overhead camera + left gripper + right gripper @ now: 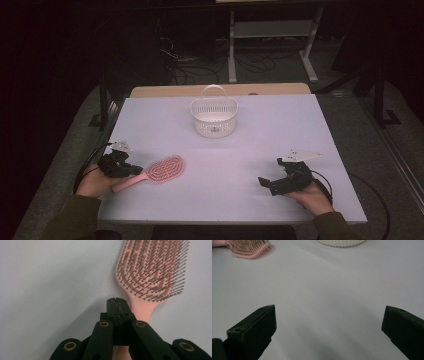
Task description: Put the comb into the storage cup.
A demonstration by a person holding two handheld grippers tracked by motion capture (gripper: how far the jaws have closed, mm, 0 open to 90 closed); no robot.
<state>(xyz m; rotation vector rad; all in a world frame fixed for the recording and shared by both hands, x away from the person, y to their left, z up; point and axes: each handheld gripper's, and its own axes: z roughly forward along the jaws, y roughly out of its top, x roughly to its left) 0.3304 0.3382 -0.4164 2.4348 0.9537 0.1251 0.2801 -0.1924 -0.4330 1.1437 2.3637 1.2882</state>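
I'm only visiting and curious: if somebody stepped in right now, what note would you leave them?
Left gripper: jaws shut, over the handle of the pink hairbrush; a real grip can't be confirmed.
Right gripper: jaws wide open, holding nothing, low over the table.
The brush lies flat, bristles up, near the left front. The white basket stands at the far middle.
Done: the reach to the brush. Left: probably lifting it into the basket.
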